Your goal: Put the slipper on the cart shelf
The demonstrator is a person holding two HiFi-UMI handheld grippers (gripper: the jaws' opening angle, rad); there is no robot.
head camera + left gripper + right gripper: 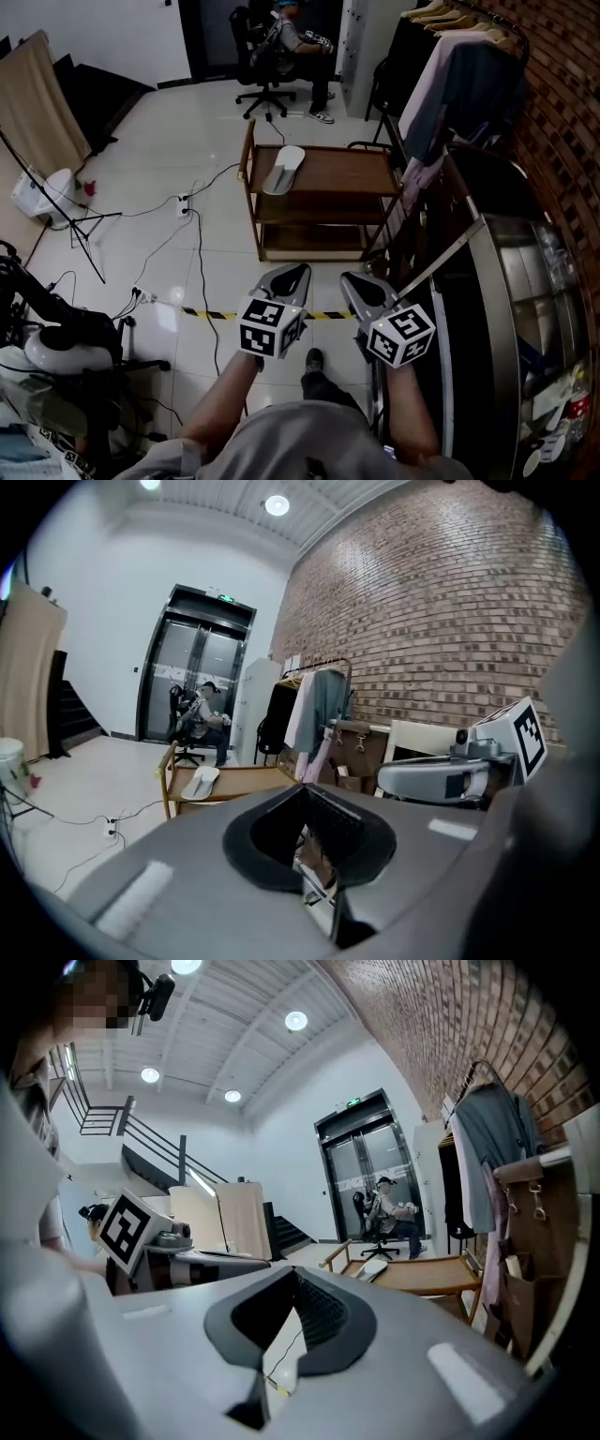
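Head view, markings: square coded markers (271, 328) on each cube (401, 335).
Left gripper (296, 272): fingers together, empty.
Right gripper (351, 279): fingers together, alongside.
Slipper (284, 169): on cart (337, 173) top.

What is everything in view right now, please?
slipper: one, white, cart's top shelf, left end
cart: one, brown wood, ahead on the floor
seated person: one, black office chair, far end
garments: several, pale and dark, rack at right
cables: several, dark, floor left of cart
striped tape: one, yellow-black, floor this side of cart
left hand-held gripper: one, grey, shut, empty
right hand-held gripper: one, grey, shut, empty
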